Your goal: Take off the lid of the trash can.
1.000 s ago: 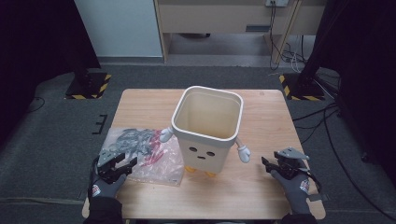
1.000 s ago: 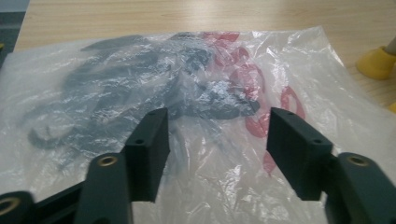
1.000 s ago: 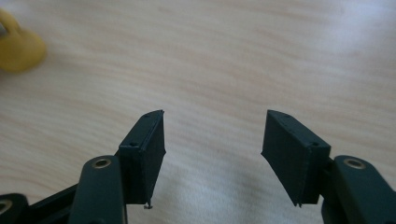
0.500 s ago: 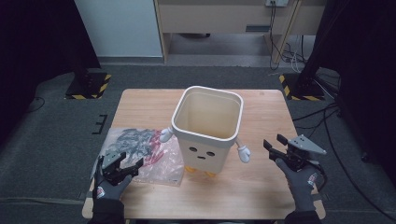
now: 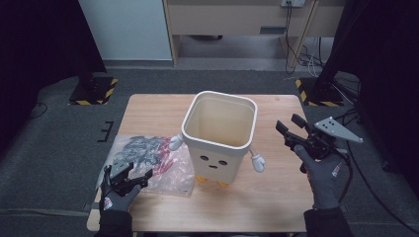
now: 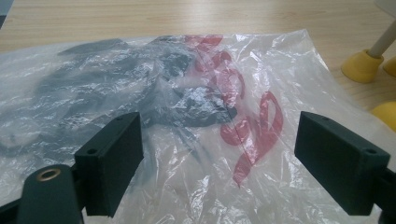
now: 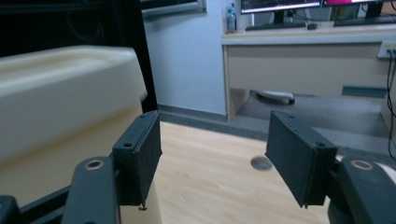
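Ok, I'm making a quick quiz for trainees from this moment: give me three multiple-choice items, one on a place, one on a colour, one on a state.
1. Where does the clear plastic bag lie relative to the cream square bin with a face?
A left
B right
C inside

2. What colour are the bin's feet?
A blue
B yellow
C green

3. How are the left gripper's jaws?
A apart above the bag
B clamped on the bin
C shut, empty

Answers: 1 A, the high view shows it on the left; 2 B, yellow under the bin; 3 A, a wide gap shows.
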### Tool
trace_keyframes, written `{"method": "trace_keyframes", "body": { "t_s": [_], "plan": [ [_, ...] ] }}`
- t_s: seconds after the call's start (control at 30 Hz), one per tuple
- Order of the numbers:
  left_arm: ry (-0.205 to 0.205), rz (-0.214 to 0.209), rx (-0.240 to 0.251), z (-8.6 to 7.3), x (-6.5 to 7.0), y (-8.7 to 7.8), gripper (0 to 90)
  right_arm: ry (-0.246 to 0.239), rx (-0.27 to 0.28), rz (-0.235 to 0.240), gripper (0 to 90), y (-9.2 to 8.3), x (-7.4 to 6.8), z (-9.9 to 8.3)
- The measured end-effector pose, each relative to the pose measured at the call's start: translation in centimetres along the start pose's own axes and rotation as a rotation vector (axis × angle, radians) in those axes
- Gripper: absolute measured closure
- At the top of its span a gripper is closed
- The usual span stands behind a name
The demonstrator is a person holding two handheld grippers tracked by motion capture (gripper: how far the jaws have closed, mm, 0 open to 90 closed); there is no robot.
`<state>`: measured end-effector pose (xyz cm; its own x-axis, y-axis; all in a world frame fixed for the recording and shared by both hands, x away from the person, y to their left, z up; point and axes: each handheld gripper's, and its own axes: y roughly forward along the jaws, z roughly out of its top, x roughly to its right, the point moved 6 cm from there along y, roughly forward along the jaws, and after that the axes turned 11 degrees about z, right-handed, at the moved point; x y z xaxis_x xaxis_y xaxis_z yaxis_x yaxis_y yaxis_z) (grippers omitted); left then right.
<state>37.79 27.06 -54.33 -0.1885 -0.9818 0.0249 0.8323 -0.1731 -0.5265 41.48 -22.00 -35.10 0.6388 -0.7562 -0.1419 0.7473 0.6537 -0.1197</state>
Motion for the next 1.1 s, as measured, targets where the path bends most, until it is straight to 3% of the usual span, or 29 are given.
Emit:
{"method": "trace_keyframes", "body": {
  "t_s": [0.7, 0.87, 1.1],
  "plan": [
    [0.012, 0.023, -0.011, -0.1, -0.1, 0.4, 12.9, -0.049, 0.002, 0.115, 35.8, 4.1, -4.1, 7.1],
    [0.011, 0.026, -0.007, 0.0, -0.1, 0.4, 12.6, -0.056, -0.021, 0.153, 35.9, 5.6, -5.2, 7.9],
    [0.021, 0.024, -0.014, 0.1, -0.1, 0.6, 12.5, -0.056, -0.075, 0.161, 37.3, 8.6, -5.5, 7.9]
  ]
}}
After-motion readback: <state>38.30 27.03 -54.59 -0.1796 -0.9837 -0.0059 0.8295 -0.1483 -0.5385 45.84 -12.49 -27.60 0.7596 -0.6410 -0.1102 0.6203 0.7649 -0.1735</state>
